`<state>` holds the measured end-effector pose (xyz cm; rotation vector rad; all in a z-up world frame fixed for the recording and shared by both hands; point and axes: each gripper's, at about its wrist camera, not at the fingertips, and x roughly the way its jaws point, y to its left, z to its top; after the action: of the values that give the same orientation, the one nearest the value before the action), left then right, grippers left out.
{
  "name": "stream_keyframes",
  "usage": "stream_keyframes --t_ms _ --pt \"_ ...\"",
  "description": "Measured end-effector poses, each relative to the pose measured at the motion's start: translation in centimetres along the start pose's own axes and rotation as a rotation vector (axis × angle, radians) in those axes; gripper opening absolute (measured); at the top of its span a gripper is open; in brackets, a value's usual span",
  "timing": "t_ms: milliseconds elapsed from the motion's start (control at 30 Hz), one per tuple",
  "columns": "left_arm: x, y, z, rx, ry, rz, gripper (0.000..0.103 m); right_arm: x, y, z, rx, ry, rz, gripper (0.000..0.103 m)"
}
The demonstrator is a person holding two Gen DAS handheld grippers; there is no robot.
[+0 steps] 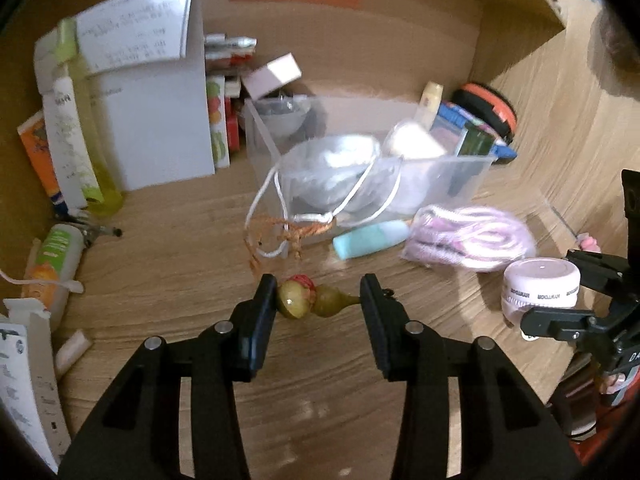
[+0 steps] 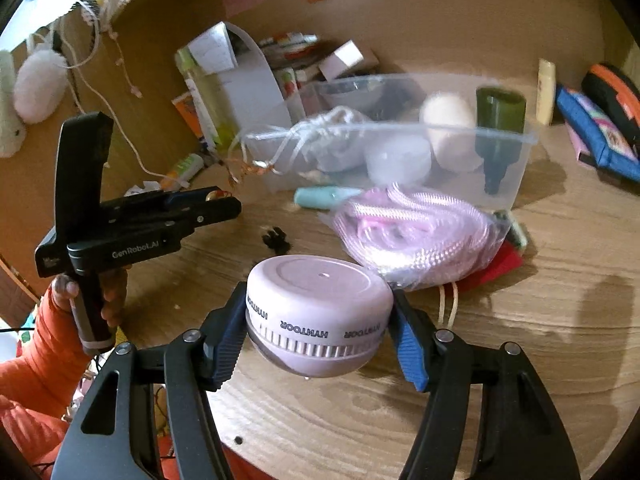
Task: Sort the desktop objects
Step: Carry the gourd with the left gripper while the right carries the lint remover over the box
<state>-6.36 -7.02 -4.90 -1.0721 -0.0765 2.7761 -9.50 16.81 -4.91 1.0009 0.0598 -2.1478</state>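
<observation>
My left gripper [image 1: 318, 300] is shut on a small green gourd charm [image 1: 312, 302] with a red knot, its orange cord trailing toward the clear plastic bin [image 1: 472, 168]. It also shows from the side in the right wrist view [image 2: 224, 200]. My right gripper [image 2: 320, 316] is shut on a round pink HYNTOOR device [image 2: 318, 312], held above the wooden desk; it also shows at the right in the left wrist view [image 1: 540, 284]. The bin [image 2: 516, 160] holds a drawstring pouch [image 2: 328, 140], a dark green bottle [image 2: 498, 128] and a cream ball [image 2: 448, 120].
A bag of pink cord [image 1: 472, 236] and a teal tube [image 1: 372, 238] lie in front of the bin. A white folder [image 1: 160, 120], tubes and boxes stand at the back left. A blue pouch [image 2: 596, 128] and an orange-black case [image 2: 612, 92] lie at the right.
</observation>
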Motion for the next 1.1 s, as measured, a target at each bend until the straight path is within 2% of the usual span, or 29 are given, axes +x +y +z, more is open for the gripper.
stream_keyframes --t_ms 333,633,900,1100 --pt "-4.0 -0.2 1.5 -0.015 -0.114 -0.031 0.042 -3.0 0.9 2.2 -0.047 -0.088 -0.019 0.061" --pt "-6.4 0.6 4.0 -0.032 -0.189 -0.044 0.042 -4.5 -0.3 4.9 -0.045 -0.147 -0.051 0.062" --pt "-6.5 1.3 7.2 -0.048 -0.236 -0.057 0.042 -4.5 -1.5 8.3 -0.057 -0.186 -0.079 0.061" --pt "-4.7 1.4 9.6 -0.049 -0.236 -0.066 0.042 -3.0 -2.2 10.8 -0.054 -0.184 -0.077 0.062"
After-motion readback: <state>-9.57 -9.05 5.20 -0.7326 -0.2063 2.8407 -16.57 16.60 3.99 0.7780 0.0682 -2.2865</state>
